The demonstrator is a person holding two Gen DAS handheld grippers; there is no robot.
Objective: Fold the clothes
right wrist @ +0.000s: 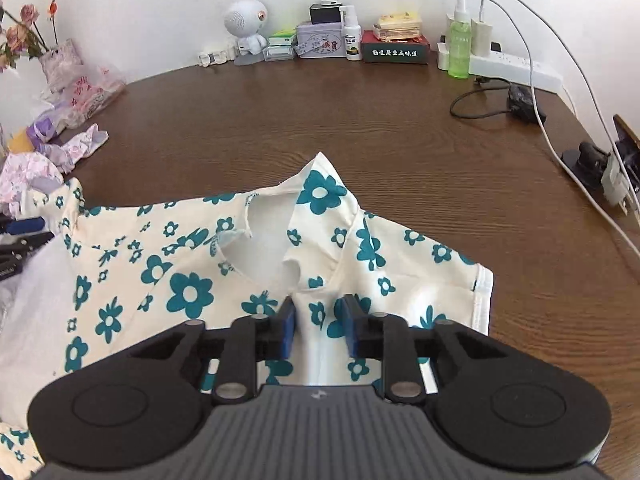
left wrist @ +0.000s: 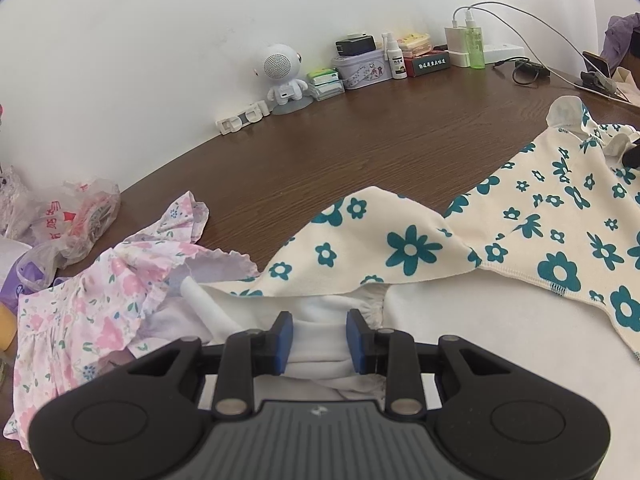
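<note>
The left gripper (left wrist: pixel 319 338) has its blue pads set apart with a bunch of white cloth between them; whether the pads pinch it I cannot tell. The right gripper (right wrist: pixel 320 330) also stands apart, with a raised fold of the flowered shirt (right wrist: pixel 192 280) between its pads; again the grip is unclear.

The shirt, cream with teal flowers, lies spread on a dark brown wood-grain bench (right wrist: pixel 360 120), collar toward the wall. At its left end lies a pink flowered garment (left wrist: pixel 80 312), touching the shirt's hem.

The bench stands against a plain white wall (left wrist: pixel 160 40). Along its back edge, left to right in the right wrist view: dried flowers (right wrist: pixel 20 36), a crumpled plastic bag with red print (right wrist: pixel 88 88), a white robot-shaped speaker (right wrist: pixel 246 26), a tin box (right wrist: pixel 320 42), a small white spray bottle (right wrist: pixel 352 36), a dark red box (right wrist: pixel 396 52) with a line of Chinese characters too small to read surely, a green spray bottle (right wrist: pixel 458 44), and a white power strip (right wrist: pixel 516 68) with chargers and white cables running off to the right.
</note>
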